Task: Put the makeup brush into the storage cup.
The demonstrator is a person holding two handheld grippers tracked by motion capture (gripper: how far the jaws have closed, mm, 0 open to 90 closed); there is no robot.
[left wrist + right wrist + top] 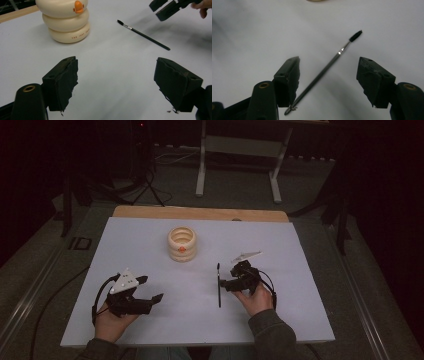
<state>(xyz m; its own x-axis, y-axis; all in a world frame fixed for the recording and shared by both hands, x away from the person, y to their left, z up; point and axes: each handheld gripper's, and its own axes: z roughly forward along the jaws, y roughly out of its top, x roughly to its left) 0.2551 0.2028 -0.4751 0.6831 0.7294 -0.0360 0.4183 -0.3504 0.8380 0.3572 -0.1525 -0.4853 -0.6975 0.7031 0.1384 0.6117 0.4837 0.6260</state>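
A thin black brush (219, 285) with a small bristle head lies flat on the white table top (300, 320). My right gripper (229, 277) is just to its right, open, and pointed at it. In the right gripper view the brush (324, 72) runs slantwise between the two spread jaws of the right gripper (329, 82), its handle end close to the left jaw. My left gripper (150, 289) rests open at the front left with nothing in it. The left gripper (117, 82) looks at the brush (143, 35) and the right gripper (166, 8).
A cream holder of stacked rings with an orange beak (181, 243) stands at the middle back of the table; the holder (66, 20) is upper left in the left gripper view. A wooden strip (200, 213) edges the far side. Beyond stands a desk frame (240, 155).
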